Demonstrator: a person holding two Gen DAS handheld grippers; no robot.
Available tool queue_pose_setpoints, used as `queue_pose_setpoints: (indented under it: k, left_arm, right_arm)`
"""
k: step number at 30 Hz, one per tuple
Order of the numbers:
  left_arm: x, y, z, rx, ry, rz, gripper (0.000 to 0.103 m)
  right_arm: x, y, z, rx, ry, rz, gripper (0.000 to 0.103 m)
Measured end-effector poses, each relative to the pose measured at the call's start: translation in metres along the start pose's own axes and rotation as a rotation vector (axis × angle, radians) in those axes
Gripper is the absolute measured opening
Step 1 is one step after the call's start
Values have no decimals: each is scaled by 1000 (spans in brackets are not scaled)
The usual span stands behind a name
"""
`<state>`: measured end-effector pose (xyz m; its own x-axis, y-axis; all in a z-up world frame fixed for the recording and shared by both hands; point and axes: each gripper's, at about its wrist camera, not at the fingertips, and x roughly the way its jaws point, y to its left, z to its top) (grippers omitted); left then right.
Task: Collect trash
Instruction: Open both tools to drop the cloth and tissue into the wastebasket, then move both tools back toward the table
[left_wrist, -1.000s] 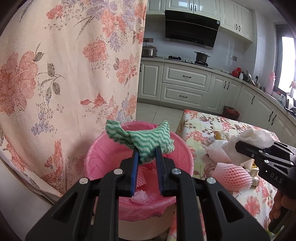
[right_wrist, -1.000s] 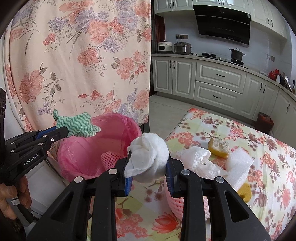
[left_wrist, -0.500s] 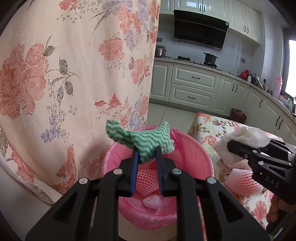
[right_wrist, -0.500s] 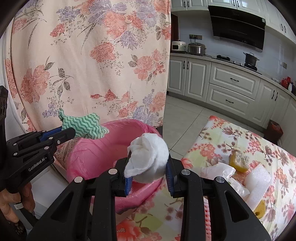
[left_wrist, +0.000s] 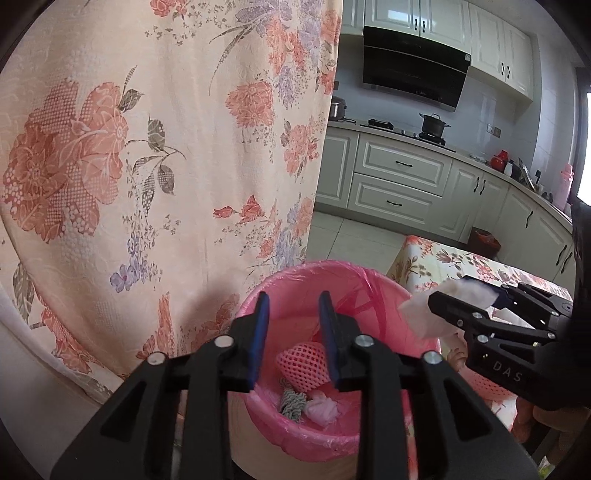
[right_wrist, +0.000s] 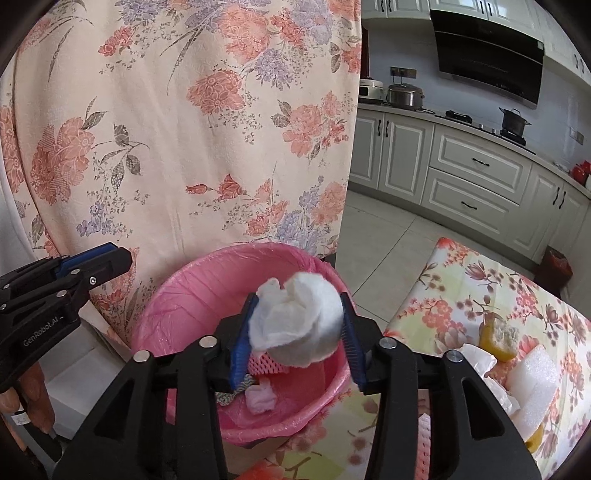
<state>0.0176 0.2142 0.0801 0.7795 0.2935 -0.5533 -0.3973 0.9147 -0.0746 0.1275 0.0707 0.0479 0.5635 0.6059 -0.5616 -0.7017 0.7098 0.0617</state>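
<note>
Trash wad of white tissue (right_wrist: 295, 325) sits between the right gripper (right_wrist: 297, 338) jaws, now opening above the pink-lined bin (right_wrist: 192, 291). Left gripper (left_wrist: 293, 332) jaws are opening, empty. Next: fetch remaining bench (right_wrist: 491, 284) litter.

Both cams sit on the grippers and look forward and down along the fingers, very near the pink bin (left_wrist: 343, 291). Left view looks from the left side, right view from the right, over the bench (right_wrist: 480, 280). Both share bin, flower curtain (left_wrist: 147, 147), kitchen cabinets (right_wrist: 476, 173) behind.
</note>
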Motion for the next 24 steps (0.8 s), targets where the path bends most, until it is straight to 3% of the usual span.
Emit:
queue_pose_setpoints:
  k: [1, 5, 7, 14, 24]
  left_arm:
    - [-2, 0, -1, -6, -5, -1, 41]
    - [-7, -3, -3, -12, -12, -11, 42]
    - [-10, -6, -4, -13, -20, -15, 48]
    - [-19, -20, -10, -6, -38, -33, 51]
    - [-26, -46, -22, -8, -57, -42, 74]
  right_arm:
    - [0, 0, -1, -2, -1, -5, 55]
    - [-3, -4, -1, -1, -6, -19, 55]
    - [-7, -8, -1, 6, -13, -23, 55]
    - [-38, -27, -14, 41, -52, -53, 56]
    - [-91, -78, -54, 114, -83, -141, 57]
